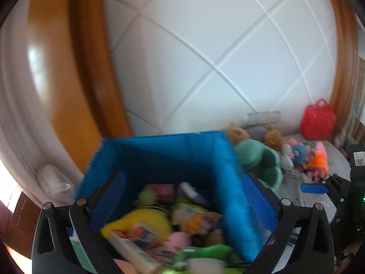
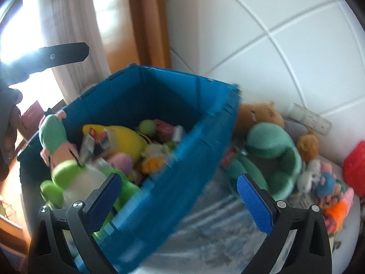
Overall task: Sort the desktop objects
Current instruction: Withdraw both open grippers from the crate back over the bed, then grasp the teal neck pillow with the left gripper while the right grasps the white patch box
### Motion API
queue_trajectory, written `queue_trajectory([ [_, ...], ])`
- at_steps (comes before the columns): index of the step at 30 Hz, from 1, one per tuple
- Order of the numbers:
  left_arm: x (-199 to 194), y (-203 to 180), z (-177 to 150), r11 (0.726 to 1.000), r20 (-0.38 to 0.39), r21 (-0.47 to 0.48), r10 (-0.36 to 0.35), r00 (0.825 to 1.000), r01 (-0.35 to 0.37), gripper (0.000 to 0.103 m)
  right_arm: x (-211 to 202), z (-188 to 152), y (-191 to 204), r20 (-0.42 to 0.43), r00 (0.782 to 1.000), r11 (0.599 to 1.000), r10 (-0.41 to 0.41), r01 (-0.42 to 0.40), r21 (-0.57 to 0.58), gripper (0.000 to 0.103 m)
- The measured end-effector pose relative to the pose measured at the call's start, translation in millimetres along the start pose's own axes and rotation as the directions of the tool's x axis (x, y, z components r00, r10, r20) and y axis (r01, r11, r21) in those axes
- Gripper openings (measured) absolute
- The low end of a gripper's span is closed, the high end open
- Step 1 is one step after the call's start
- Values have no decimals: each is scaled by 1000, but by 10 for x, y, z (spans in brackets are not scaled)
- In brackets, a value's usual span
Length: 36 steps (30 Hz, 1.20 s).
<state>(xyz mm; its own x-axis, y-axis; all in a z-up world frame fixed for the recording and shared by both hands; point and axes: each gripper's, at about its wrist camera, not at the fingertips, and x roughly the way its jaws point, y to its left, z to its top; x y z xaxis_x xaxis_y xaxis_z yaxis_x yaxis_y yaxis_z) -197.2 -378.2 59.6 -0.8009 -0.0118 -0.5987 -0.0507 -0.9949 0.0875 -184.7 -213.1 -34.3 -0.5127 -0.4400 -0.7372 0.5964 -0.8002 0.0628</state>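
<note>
Blue bin (image 2: 182, 137) sits centre-left of the right wrist view, lower centre of the left wrist view (image 1: 171, 159), packed w/ toys: yellow plush (image 2: 127, 137), green plush (image 2: 68, 175), pink one (image 2: 121, 162), small boxes. Left gripper (image 1: 182, 196) spread wide over the bin, nothing betw. fingers. Right gripper (image 2: 178, 196) also wide open, straddling bin's near wall, empty. Right of bin on white table (image 2: 228, 251): teal plush (image 2: 271, 157), brown plush (image 2: 257, 114), heap of small toys (image 2: 326, 187), red bag (image 2: 355, 166) at far right edge.
</note>
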Motion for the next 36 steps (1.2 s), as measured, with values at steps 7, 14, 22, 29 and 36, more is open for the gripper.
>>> queue_trajectory([
  [7, 277, -1264, -63, 992, -59, 59, -109, 992, 113, 103, -303, -789, -1121, -56, 995, 989, -79, 85, 119, 103],
  [14, 941, -2414, -191, 980, -127, 94, -163, 979, 175, 103, -597, -1567, -2255, -124, 982, 957, -144, 170, 234, 103],
  [22, 2431, -3312, -616, 958, -210, 164, -200, 957, 236, 103, -692, -2295, -3209, -229, 961, 918, -154, 225, 328, 103],
  [29, 3563, -3547, -965, 961, -290, 192, -140, 947, 201, 103, -628, -2786, -3584, -308, 939, 885, -149, 266, 383, 103],
  [36, 4200, -3668, -1185, 938, -320, 316, -35, 947, 141, 103, -530, -3169, -3812, -373, 918, 856, -135, 297, 422, 103],
])
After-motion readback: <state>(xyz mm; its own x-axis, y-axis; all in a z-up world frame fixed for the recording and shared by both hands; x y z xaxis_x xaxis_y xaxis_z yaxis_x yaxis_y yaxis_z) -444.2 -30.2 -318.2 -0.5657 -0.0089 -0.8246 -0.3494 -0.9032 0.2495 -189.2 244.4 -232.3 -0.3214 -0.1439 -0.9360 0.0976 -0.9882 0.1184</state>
